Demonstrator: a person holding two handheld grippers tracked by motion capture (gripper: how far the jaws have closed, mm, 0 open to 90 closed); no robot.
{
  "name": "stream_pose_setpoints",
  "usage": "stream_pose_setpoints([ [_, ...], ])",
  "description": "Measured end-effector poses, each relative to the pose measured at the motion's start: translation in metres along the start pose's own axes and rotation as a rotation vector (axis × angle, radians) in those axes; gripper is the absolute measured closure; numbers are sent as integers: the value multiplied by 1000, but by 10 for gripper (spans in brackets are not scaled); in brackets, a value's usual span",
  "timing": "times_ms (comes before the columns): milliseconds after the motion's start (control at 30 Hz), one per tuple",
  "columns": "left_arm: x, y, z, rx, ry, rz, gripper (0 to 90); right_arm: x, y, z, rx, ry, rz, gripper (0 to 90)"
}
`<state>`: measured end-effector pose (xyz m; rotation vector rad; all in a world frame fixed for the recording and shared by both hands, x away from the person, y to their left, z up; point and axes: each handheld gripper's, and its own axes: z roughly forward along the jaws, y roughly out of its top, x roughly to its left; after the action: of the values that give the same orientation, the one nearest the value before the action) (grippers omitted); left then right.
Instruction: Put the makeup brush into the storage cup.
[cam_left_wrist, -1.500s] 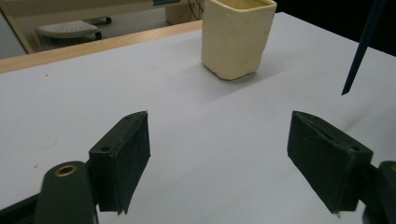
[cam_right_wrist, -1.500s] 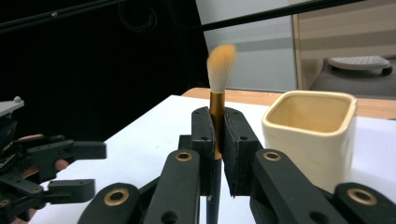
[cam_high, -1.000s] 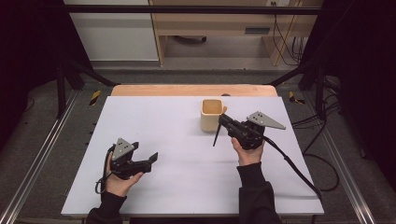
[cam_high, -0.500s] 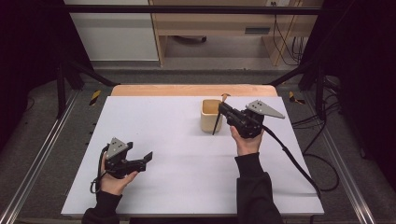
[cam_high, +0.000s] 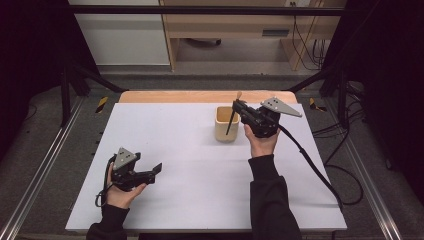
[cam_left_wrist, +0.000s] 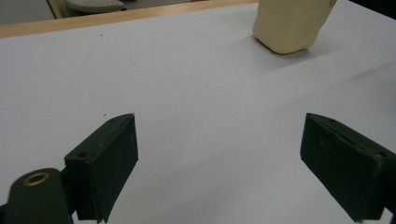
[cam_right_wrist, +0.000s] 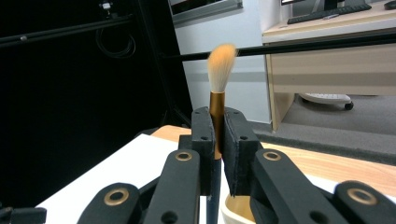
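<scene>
Brush (cam_right_wrist: 216, 116) handle's lower end hidden behind tongs, cup (cam_left_wrist: 292, 23) top cropped

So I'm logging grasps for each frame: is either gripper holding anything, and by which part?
The right gripper is shut on a makeup brush, clamped at its copper ferrule just below the bristles. The left gripper is open and holds nothing.

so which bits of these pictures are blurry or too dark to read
Right gripper view: the makeup brush's soft orange bristle tip is smeared, while the black pads clamping its copper ferrule are sharp; the left background is near black. Left gripper view: the cream squarish cup is soft and cut off at the top. High view: evenly lit white table, dark surroundings.
</scene>
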<state>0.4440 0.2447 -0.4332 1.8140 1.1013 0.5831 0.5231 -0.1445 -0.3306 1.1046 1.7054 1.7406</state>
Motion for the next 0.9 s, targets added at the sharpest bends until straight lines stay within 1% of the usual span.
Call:
stream_pose_setpoints([
  [333, 1, 0, 0, 2, 1, -1, 104, 0, 9, 14, -16, -13, -8, 839],
  [467, 1, 0, 0, 2, 0, 0, 104, -2, 10, 18, -17, -20, 3, 839],
  [633, 2, 0, -1, 2, 2, -1, 103, -4, 12, 23, -19, -25, -3, 839],
  [900, 3, 0, -1, 1, 4, -2, 103, -8, 18, 31, -25, -40, 10, 839],
])
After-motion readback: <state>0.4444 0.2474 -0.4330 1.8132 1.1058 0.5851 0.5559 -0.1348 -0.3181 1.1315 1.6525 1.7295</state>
